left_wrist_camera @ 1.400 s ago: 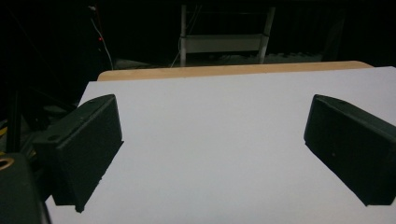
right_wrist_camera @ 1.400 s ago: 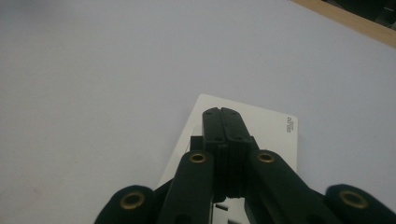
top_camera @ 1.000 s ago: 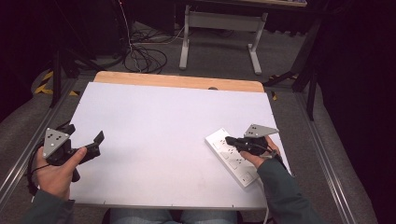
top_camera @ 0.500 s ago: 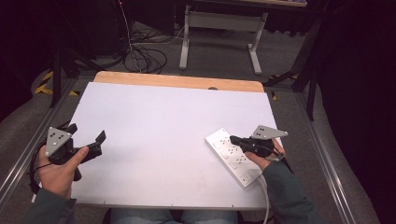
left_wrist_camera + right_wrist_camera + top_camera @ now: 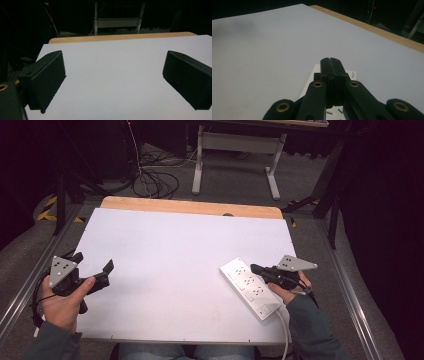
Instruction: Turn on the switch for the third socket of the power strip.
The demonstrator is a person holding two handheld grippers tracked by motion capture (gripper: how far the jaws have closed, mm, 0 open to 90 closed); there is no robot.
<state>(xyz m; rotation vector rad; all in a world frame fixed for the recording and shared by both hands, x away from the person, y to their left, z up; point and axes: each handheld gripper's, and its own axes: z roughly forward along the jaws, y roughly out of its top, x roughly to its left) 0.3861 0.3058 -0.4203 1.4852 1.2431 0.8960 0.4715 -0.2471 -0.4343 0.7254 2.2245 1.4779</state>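
Tool work at this moment belongs to my right hand: the right tool (image 5: 257, 268) has its two black jaws pressed flat together with nothing between them, and in the right gripper view (image 5: 332, 65) their joined tip sits over the white power strip (image 5: 250, 287). I judge I keep them closed so that the narrow tip can act as a single finger, either to nudge the strip or to press on one of its sockets, since a closed tip pushes more exactly than two spread jaws. The power strip lies flat on the white surface (image 5: 170, 250), toward its right front part, set at a slant with its cable (image 5: 284, 330) running off the near edge beside my right sleeve. The tip hovers over or rests on the strip's far half; I cannot tell from these views whether it actually touches. My left tool (image 5: 95, 270) is held well apart from all this, near the left edge of the surface, its jaws standing wide with only bare white sheet between them in the left gripper view (image 5: 112, 82). I take it that I hold it open and idle there so it stays clear of the strip yet ready to come across and steady the strip if the right tip makes it slide. Beyond the sheet a strip of wooden tabletop (image 5: 190, 207) shows along the far edge.
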